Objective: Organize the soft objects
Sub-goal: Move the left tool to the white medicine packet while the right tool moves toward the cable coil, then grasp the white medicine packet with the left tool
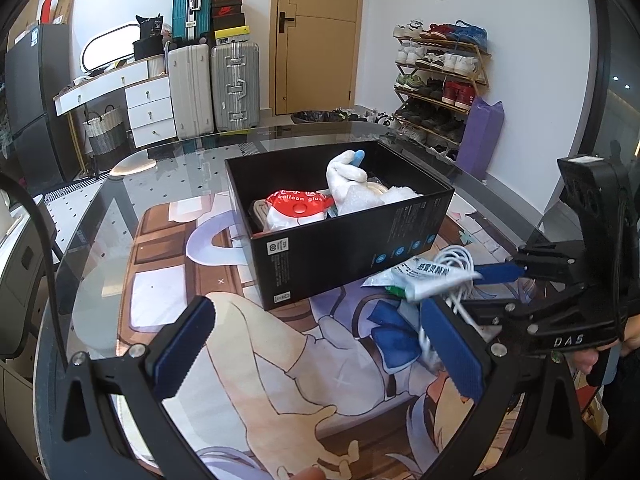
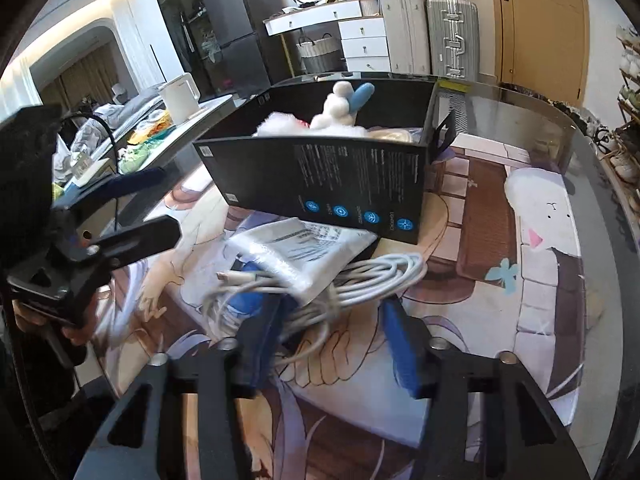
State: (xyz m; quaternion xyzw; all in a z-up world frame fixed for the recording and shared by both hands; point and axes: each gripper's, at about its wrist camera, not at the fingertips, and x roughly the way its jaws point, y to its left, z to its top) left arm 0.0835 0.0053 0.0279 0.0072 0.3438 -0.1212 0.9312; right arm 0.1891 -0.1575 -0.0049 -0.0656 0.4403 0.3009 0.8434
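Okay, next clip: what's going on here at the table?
A person with a gripper in each hand is packing soft items into a black box on a glass table. A white plush toy and a red-and-white bag are already inside. The right gripper is around a coiled white cable and a white plastic packet beside the box. The left gripper hangs open above the mat, holding nothing.
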